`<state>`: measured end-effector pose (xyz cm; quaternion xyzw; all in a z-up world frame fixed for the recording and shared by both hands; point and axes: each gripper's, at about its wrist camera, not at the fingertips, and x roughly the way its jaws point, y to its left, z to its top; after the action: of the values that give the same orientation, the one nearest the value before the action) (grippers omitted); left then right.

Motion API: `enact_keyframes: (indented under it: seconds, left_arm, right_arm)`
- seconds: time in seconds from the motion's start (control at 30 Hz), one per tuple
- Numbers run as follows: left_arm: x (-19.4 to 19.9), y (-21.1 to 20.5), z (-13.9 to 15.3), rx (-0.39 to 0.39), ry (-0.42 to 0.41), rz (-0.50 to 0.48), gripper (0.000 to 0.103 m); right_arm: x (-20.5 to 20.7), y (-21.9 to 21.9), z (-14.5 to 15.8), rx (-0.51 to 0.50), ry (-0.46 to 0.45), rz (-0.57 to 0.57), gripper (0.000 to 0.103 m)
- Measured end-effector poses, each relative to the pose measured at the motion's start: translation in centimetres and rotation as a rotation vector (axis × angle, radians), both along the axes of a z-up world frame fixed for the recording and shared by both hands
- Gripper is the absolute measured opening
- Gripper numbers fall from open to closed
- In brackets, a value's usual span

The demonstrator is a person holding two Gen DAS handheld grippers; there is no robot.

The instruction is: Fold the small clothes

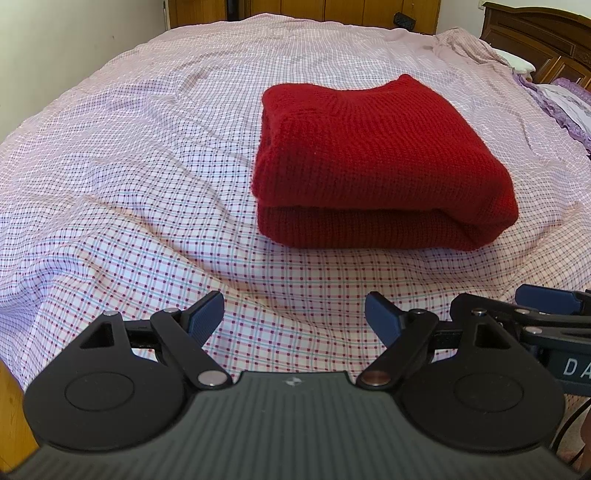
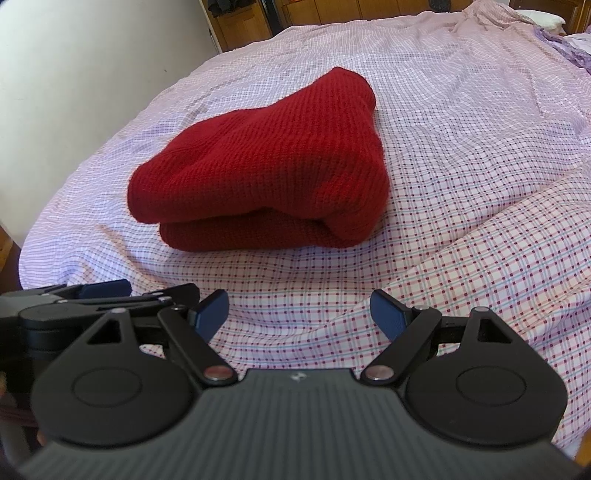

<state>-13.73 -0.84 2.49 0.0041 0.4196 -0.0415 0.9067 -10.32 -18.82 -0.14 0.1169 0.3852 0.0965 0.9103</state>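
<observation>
My left gripper (image 1: 294, 314): fingers spread wide, holding nothing, above the checked sheet (image 1: 129, 184).
My right gripper (image 2: 299, 312): also spread and empty, just beside the left one.
Red sweater (image 1: 373, 158): folded in a thick bundle on the bed, ahead of both grippers, apart from them.
Pillow (image 1: 517, 61): far right, by the wooden headboard (image 1: 543, 33).

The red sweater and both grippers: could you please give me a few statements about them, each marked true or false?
1. The sweater lies folded on the checked sheet. True.
2. The left gripper is shut on the sweater. False: it is open, holding nothing, short of the sweater.
3. The right gripper is open. True.
4. The sweater is spread flat in a single layer. False: stacked layers show at its near edge.
5. The sweater is blue. False: it is red.
</observation>
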Motion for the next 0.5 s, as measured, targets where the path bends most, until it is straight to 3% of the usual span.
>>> enact_keyframes:
  seconds: [0.5]
  left_arm:
    - [-0.01, -0.03, -0.06, 0.0, 0.001, 0.001, 0.087]
  right_arm:
    - [-0.05, -0.02, -0.04, 0.001, 0.001, -0.001, 0.085]
